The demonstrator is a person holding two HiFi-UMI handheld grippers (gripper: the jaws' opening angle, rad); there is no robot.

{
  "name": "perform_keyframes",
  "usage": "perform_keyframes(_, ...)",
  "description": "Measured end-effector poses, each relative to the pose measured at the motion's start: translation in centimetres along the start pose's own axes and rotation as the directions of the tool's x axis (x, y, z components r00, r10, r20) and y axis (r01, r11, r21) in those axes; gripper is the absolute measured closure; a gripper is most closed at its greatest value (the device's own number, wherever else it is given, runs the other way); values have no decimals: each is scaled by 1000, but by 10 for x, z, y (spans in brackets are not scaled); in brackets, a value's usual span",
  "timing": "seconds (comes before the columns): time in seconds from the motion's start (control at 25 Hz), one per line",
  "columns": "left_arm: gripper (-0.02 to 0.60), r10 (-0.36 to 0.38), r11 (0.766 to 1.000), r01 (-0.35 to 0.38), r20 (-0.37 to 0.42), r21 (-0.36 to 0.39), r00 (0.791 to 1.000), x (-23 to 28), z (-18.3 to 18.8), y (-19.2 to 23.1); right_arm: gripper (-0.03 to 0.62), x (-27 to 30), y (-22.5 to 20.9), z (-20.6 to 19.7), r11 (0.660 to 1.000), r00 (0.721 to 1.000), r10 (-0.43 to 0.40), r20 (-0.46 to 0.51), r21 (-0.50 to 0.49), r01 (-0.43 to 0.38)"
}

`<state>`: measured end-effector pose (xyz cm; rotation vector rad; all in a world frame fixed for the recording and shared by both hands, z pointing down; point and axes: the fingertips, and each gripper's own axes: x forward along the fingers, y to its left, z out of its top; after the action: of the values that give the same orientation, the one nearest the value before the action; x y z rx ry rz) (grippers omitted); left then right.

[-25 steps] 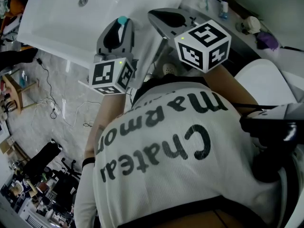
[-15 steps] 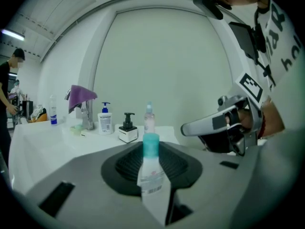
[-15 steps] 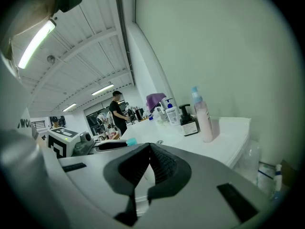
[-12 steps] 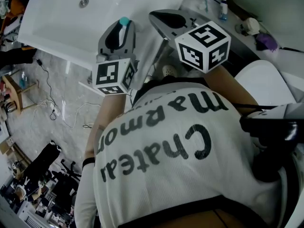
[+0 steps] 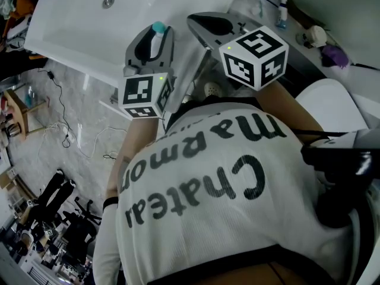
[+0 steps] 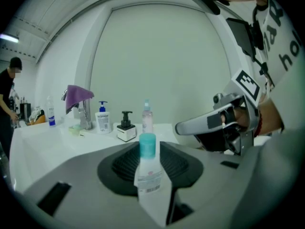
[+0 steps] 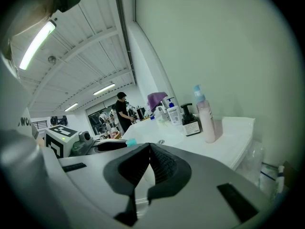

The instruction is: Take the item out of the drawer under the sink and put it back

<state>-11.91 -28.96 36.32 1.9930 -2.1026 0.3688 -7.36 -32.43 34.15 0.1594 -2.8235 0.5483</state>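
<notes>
A small clear bottle (image 6: 149,178) with a teal cap (image 5: 158,27) stands between the pads of my left gripper (image 6: 151,152), held in the air beside the white sink (image 5: 83,28). That gripper's jaws have just been opening a little, and the bottle is still between them and touched by the pads. In the head view the left gripper (image 5: 155,33) is left of the right gripper (image 5: 205,21). The right gripper (image 7: 150,148) has its pad tips together with nothing in them. The drawer under the sink is hidden by my body.
On the counter behind the sink stand a white pump bottle (image 6: 102,118), a black-pump bottle (image 6: 126,129), a pink bottle (image 6: 147,114) and a tap with a purple cloth (image 6: 77,95). A person in black (image 6: 6,104) stands far left. Cables lie on the floor (image 5: 71,135).
The left gripper has rolled slightly with the bottle still in it. The right gripper has stayed where it was.
</notes>
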Motion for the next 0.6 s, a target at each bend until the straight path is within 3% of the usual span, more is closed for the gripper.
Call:
perform_keyframes(0.32,446,7,1000,-7,1,-24,1000,-2,1,0,583,1,1,-2,1000,1000,8,-7,3,-8)
perform_keyframes(0.6,420,24,1000,-24,-4,12,1000,-3,3,2,583,2,1,-1,1000,1000,13,-3,9,-13)
